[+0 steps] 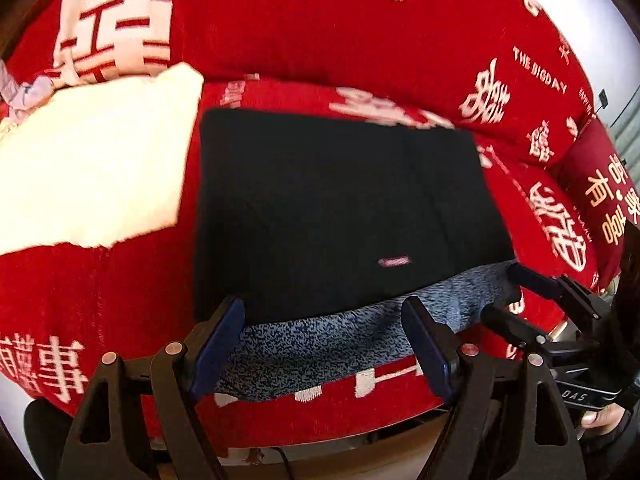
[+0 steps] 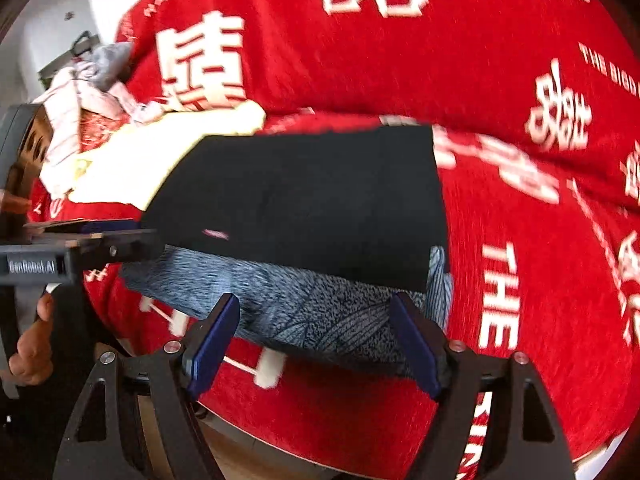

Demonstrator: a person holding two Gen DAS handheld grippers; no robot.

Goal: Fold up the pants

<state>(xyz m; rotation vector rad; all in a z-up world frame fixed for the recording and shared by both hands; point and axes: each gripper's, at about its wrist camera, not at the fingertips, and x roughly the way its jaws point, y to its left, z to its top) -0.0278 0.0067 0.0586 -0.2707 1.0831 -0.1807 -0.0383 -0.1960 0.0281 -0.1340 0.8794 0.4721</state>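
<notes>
Black pants lie folded into a flat rectangle on the red cover, a small pink label near their front edge. Under that front edge a blue speckled cloth sticks out. My left gripper is open, its blue-padded fingers standing over the speckled cloth at the pants' near edge with nothing pinched. My right gripper is open too, straddling the speckled cloth near the pants' front right corner. Each gripper shows at the edge of the other's view: the right gripper and the left gripper.
A red sofa cover with white lettering runs under and behind everything. A cream cloth lies left of the pants. Crumpled pale clothes pile at the far left. A red cushion sits right. A person's hand holds the left gripper.
</notes>
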